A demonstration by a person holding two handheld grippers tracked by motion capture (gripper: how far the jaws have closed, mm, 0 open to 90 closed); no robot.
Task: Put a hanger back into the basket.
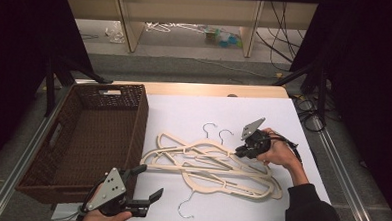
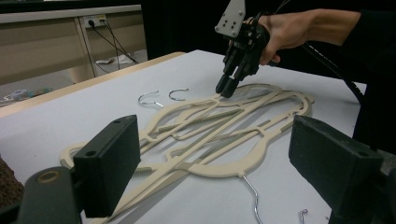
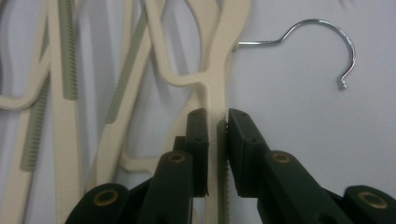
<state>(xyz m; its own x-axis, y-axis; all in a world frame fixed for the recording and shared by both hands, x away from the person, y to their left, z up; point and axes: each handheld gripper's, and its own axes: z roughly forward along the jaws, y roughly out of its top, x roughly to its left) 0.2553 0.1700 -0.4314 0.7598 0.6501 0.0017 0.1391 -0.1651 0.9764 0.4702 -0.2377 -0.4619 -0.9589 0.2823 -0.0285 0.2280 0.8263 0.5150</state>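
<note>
High view: cream hangers (image 1: 216, 166) with chrome hooks lie tangled on my white surface (image 1: 263, 118) beside the basket (image 1: 95, 136); left gripper view: my left gripper (image 2: 224, 163) gapes empty; right gripper view: my right gripper (image 3: 215, 119) clamps one hanger's arm.

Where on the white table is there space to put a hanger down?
Bare patches: the far strip of the white table between the wicker basket and the hooks, and the right edge beyond the right gripper. The basket is empty too. The middle is crowded with tangled hangers.
</note>
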